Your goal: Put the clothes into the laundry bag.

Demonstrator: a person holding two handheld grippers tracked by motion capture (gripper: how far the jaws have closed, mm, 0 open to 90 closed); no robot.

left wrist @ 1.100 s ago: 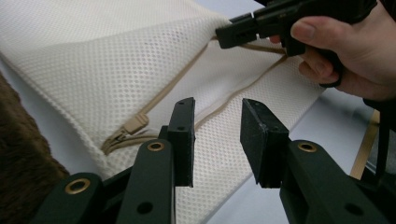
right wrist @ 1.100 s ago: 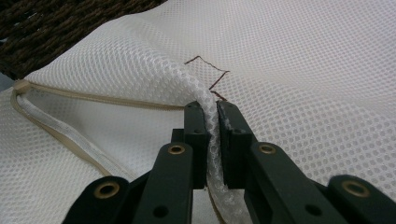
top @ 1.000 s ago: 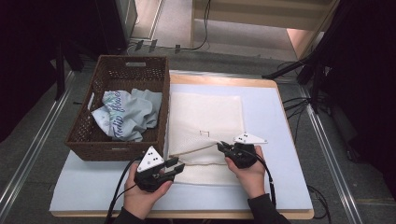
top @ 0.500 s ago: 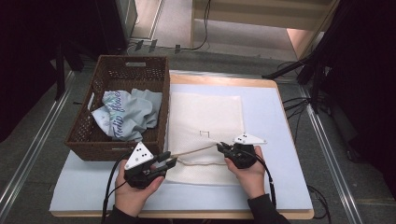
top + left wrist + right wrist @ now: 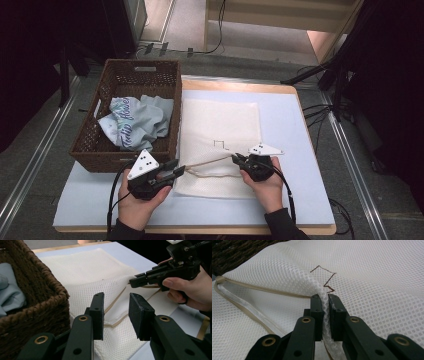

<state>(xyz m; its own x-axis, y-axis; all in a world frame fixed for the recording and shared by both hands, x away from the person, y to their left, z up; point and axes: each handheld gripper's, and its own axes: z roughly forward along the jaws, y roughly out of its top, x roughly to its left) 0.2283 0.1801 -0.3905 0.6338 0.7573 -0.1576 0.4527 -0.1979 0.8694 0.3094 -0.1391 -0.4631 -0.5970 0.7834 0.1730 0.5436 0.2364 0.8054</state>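
the right hand-held gripper [image 5: 325,315] pinched the mesh bag [image 5: 367,277] rim; the spread left hand-held gripper [image 5: 116,315] should pinch the opposite rim squarely.

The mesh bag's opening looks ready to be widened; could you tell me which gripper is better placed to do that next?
Probably the left gripper: its jaws stand open and free, right at the zipper edge of the mesh bag. The right gripper is shut on the upper mesh layer, holding it up.

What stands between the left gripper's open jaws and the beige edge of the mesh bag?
Nothing visible. The left gripper is open, and the mesh bag shows its beige edge in the gap. The basket stays aside.
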